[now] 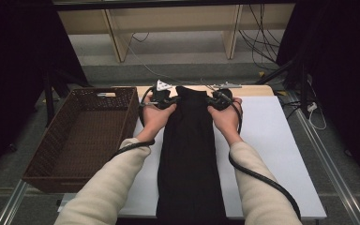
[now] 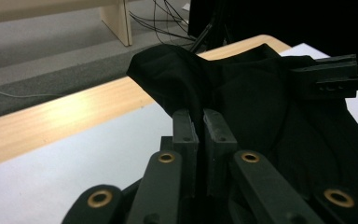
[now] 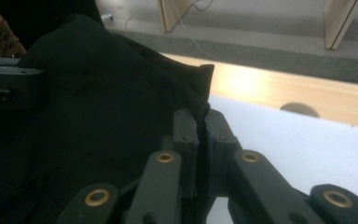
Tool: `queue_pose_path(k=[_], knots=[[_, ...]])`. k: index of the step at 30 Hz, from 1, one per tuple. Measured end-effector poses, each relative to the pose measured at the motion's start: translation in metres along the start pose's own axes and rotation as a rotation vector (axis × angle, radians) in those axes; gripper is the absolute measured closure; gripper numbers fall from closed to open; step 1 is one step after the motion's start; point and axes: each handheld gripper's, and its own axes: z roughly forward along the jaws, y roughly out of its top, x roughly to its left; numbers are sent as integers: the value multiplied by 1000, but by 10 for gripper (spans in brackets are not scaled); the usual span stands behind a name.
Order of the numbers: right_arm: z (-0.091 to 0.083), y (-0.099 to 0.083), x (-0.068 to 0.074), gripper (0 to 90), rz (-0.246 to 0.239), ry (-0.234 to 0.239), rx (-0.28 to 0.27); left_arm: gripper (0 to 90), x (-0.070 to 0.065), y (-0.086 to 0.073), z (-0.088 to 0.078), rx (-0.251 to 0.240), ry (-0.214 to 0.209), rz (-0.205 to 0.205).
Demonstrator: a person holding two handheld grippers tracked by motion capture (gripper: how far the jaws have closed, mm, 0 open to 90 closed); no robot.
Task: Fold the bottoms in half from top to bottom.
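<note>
A white-topped table [image 1: 281, 154] with a pale wooden far edge carries the scene. Down its middle, from the far edge to the near edge, lies a long black garment [image 1: 187, 159], folded into a narrow strip; its fabric type cannot be told. Its far end is lifted off the table top and bunches up between the two grippers, while the rest lies flat on the white surface.

To the left of the table, just beside its left edge, stands a dark brown wicker basket [image 1: 56, 136] with a handle slot in its far wall.

The person's two forearms, in cream sleeves [image 1: 108, 187], come in from the near side, one on each side of the garment.

The left gripper [image 1: 161, 99] sits at the far left corner of the garment. In the left gripper view its jaws are pressed together on a fold of the black cloth, which rises from between the pads [image 2: 186, 128] in a peak. The right gripper [image 1: 220, 99] sits at the far right corner; in the right gripper view its jaws are likewise clamped on the cloth's edge, a small corner of fabric sticking up past the pads [image 3: 216, 128].

A black cable [image 1: 258, 176] trails from the right gripper along the right forearm.
</note>
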Motion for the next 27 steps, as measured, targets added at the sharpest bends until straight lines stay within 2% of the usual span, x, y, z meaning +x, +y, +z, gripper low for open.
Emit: queue_pose_path(k=[7, 15, 21, 27], knots=[[-5, 14, 1, 851, -5, -12, -39, 844, 0, 11, -3, -22, 6, 6], [-6, 19, 3, 851, -9, -26, -66, 843, 1, 19, -5, -42, 11, 6], [-8, 26, 3, 851, -8, -32, -91, 843, 2, 25, -7, -65, 16, 27], [-11, 32, 4, 851, -9, -38, -108, 843, 2, 31, -10, -81, 18, 27]])
